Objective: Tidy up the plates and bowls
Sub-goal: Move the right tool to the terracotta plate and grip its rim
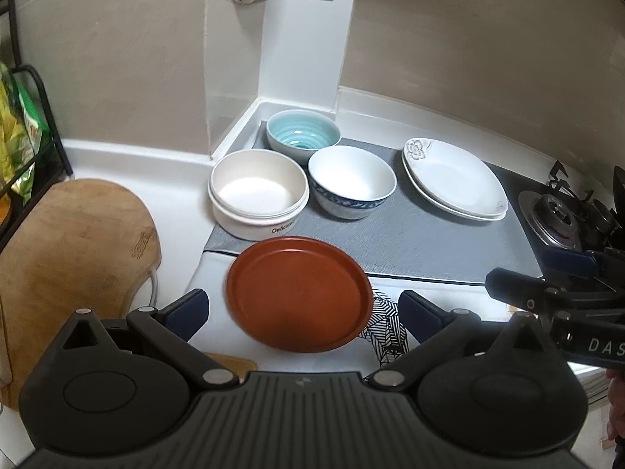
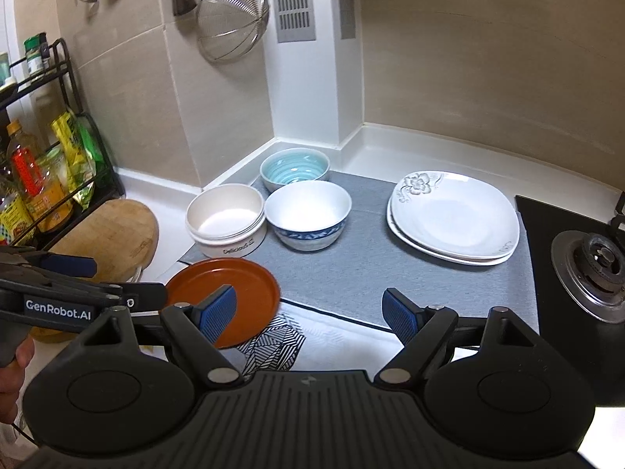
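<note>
A brown round plate (image 1: 299,293) (image 2: 224,301) lies at the front edge of the grey mat (image 1: 410,242), partly over a white patterned cloth (image 1: 384,324). My left gripper (image 1: 304,310) is open, its fingers standing wide on either side of the plate without touching it. My right gripper (image 2: 308,314) is open and empty above the mat's front edge, to the right of the plate. On the mat stand a teal bowl (image 1: 302,133), a white bowl with a blue band (image 1: 351,181), a cream round container (image 1: 258,193) and two stacked white square plates (image 1: 455,178).
A wooden cutting board (image 1: 74,246) lies to the left. Beyond it, a black wire rack (image 2: 58,179) holds bottles and packets. A gas burner (image 2: 597,269) sits right of the mat. A wire strainer (image 2: 232,23) hangs on the wall corner behind the bowls.
</note>
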The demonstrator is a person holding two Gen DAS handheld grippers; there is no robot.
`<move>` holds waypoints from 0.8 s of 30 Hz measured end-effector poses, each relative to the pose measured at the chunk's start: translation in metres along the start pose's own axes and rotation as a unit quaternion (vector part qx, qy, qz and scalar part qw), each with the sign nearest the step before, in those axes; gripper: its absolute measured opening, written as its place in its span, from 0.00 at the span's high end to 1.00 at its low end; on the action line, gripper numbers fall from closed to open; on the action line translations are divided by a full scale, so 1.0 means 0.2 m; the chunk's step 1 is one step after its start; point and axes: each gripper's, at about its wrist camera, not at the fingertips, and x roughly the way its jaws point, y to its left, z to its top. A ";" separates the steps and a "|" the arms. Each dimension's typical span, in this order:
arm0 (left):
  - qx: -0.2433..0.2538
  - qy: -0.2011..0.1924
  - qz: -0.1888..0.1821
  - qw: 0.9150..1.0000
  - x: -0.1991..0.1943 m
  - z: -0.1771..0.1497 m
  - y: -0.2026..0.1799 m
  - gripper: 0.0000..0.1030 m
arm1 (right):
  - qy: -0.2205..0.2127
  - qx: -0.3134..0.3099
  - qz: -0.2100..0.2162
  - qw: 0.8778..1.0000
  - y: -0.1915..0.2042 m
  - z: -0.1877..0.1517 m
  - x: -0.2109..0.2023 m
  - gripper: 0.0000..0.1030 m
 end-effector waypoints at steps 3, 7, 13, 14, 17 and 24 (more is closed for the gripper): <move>-0.008 0.004 0.007 1.000 0.03 0.01 0.02 0.00 | 0.004 -0.004 0.005 1.000 0.01 0.01 0.02 0.19; -0.041 0.015 0.031 0.999 0.08 0.05 0.09 0.00 | 0.015 0.000 0.021 1.000 -0.02 0.03 0.11 0.19; -0.080 0.048 0.074 0.993 0.18 0.10 0.21 0.00 | 0.035 0.015 0.048 0.998 -0.09 0.07 0.27 0.19; -0.083 0.052 0.078 0.992 0.20 0.10 0.23 0.00 | 0.041 0.018 0.055 0.998 -0.09 0.07 0.30 0.19; -0.097 0.067 0.083 0.990 0.27 0.12 0.26 0.00 | 0.060 0.018 0.072 0.995 -0.10 0.07 0.40 0.19; -0.110 0.102 0.068 0.986 0.44 0.18 0.30 0.00 | 0.102 0.035 0.092 0.990 -0.10 0.05 0.59 0.19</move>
